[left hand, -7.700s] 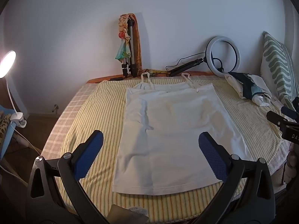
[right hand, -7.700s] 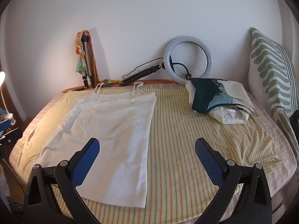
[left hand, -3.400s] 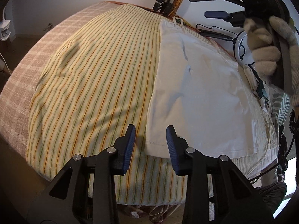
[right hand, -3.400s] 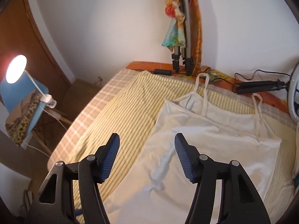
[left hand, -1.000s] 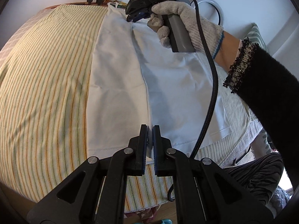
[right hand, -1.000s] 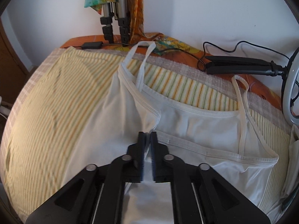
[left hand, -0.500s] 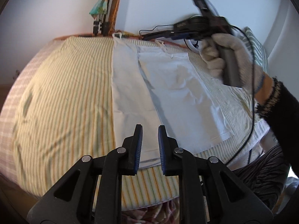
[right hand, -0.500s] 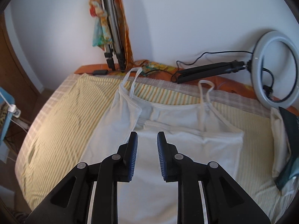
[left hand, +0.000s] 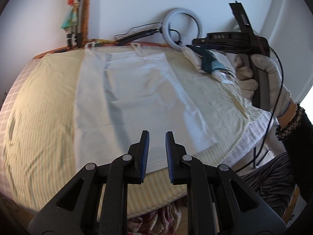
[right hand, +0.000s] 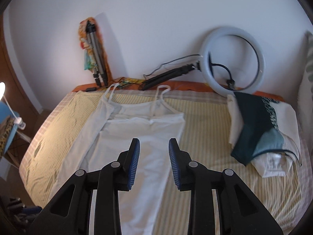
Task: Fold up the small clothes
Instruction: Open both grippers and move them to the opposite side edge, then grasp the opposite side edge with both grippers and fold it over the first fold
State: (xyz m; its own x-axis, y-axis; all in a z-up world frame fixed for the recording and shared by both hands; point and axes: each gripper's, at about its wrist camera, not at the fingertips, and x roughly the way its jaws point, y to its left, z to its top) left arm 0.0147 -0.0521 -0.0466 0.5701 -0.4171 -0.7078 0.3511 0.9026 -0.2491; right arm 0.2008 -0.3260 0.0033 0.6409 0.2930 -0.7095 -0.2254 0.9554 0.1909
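Gloved right hand (left hand: 262, 82) shows only in left view; both grippers (left hand: 157, 148) (right hand: 154, 160) narrowly parted, empty; camisole (right hand: 140, 137) hem cut off.

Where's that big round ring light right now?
In the right wrist view, the white ring light leans against the wall at the bed's far right, just behind the dark teal and white pile of clothes.

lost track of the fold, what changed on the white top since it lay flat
The white top had its left side folded in over the middle. Both grippers were shut on that edge a second ago; the left gripper and right gripper are now open and pulled back. The pile of clothes and ring light stayed put.
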